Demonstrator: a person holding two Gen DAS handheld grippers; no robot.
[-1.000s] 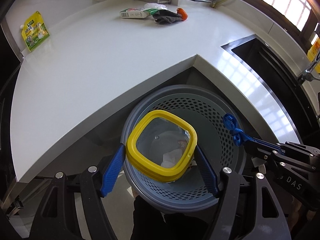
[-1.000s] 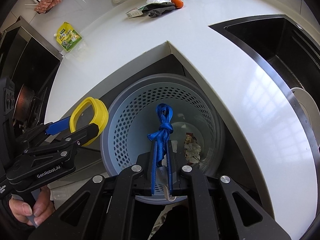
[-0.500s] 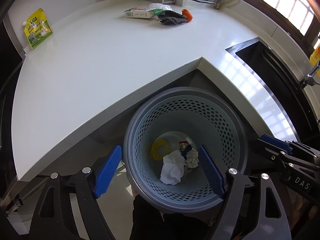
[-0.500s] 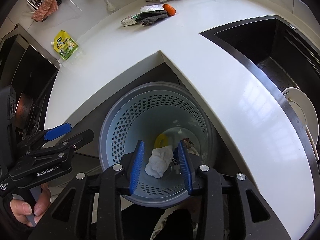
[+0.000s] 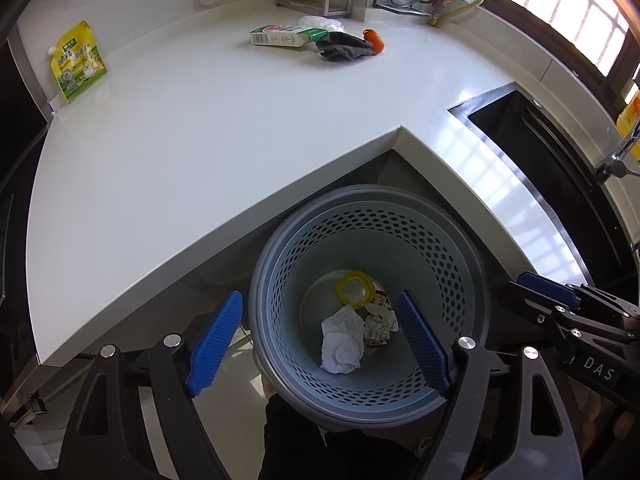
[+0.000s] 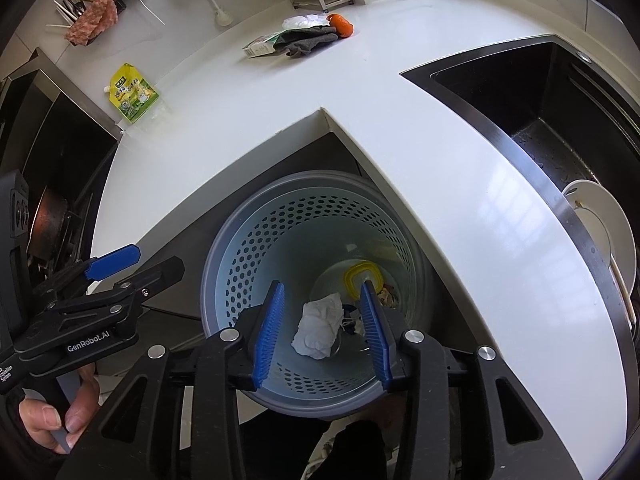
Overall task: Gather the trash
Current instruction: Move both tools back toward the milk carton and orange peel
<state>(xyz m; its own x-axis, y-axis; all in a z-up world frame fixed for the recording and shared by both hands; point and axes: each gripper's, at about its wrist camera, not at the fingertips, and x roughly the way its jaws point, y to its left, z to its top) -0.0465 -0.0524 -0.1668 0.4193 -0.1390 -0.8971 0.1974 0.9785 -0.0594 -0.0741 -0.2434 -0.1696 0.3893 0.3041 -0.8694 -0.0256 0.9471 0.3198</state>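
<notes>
1. The grey perforated bin [image 5: 368,280] stands on the floor in the inner corner of the white desk [image 5: 200,152]; it serves as the landmark for this report.
2. The left tool [image 5: 320,340] hangs above the near side of the bin, pointing steeply down. Its blue pads [image 5: 216,338] stand wide apart with nothing between them; the jaws have just been opening.
3. The right tool [image 6: 322,330] hangs over the bin's near rim. Its blue pads [image 6: 270,334] stand moderately apart and grip nothing; the jaws have just been opening.
4. Inside the bin, on its floor, lie a yellow-rimmed lid [image 5: 354,289], a white crumpled tissue [image 5: 342,340] nearer the viewer, and crumpled paper [image 5: 378,322] just beside the tissue. In the right wrist view a small piece of blue strap [image 6: 352,316] lies beside the tissue, partly hidden by the right pad.
5. Beyond the bin, at the far side of the desk, a green-and-white carton [image 5: 280,36] lies touching a grey glove [image 5: 346,48], with an orange object [image 5: 374,40] and a white plastic wad [image 5: 320,22] beside them.
6. Far left of the bin, at the desk's edge, lies a yellow-green pouch [image 5: 78,62].
7. Right of the bin, a dark sink [image 6: 560,112] is set into the desk; a white plate [image 6: 600,224] rests in it.
8. A hand [image 6: 56,412] grips the left tool's handle, left of the bin in the right wrist view.
</notes>
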